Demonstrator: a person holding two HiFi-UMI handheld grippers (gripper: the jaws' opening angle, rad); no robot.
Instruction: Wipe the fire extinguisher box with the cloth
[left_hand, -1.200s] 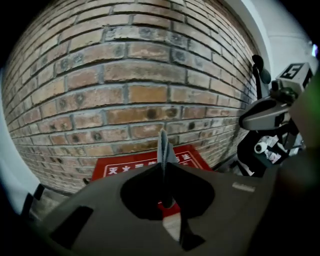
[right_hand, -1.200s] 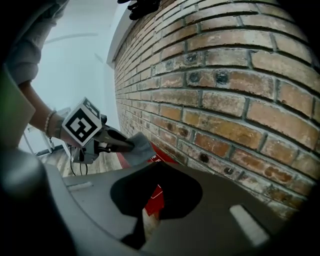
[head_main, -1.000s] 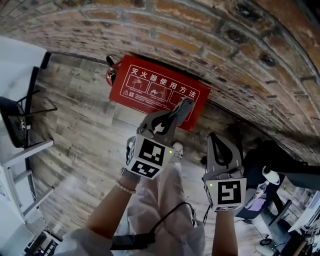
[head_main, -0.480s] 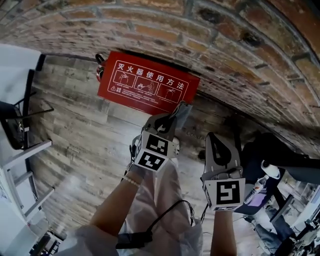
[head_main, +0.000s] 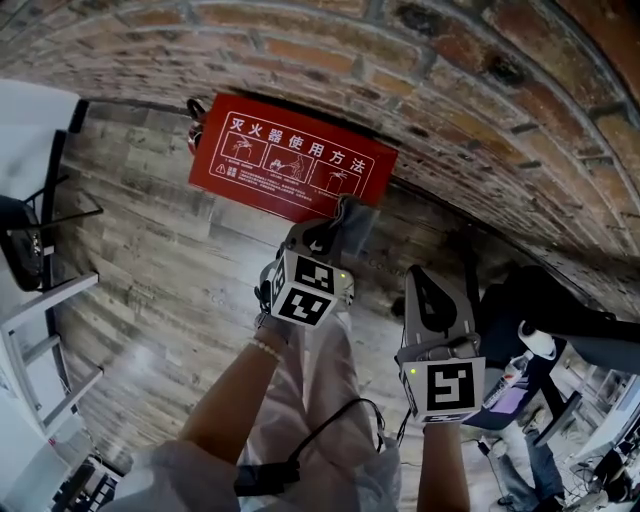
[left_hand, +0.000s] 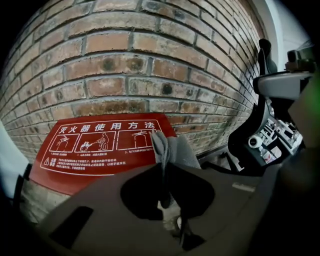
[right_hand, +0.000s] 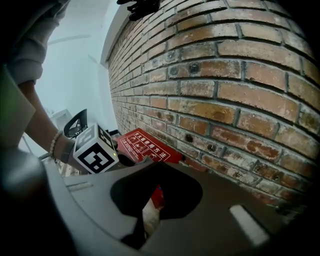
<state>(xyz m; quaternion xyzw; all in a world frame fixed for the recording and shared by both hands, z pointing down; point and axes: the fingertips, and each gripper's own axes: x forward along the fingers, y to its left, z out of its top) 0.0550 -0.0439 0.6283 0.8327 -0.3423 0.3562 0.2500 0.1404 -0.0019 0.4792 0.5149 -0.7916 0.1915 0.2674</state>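
The red fire extinguisher box (head_main: 290, 165) with white printed instructions stands on the floor against the brick wall. It also shows low in the left gripper view (left_hand: 100, 150) and small in the right gripper view (right_hand: 142, 145). My left gripper (head_main: 343, 218) is shut on a grey cloth (head_main: 353, 215), which hangs just off the box's near right corner. In the left gripper view the cloth (left_hand: 170, 149) sticks up from the left gripper (left_hand: 162, 167), partly covering the box's right end. My right gripper (head_main: 418, 275) hovers to the right, away from the box, jaws together and empty (right_hand: 150, 164).
A brick wall (head_main: 450, 90) runs behind the box. Grey wood-plank floor (head_main: 170, 260) lies in front. White shelving and a black chair (head_main: 30, 240) stand at the left. An office chair and desk clutter (head_main: 560, 350) are at the right. The person's legs (head_main: 320, 390) are below the grippers.
The left gripper with the cloth has moved up towards the box's near right corner. The right gripper has held its place.
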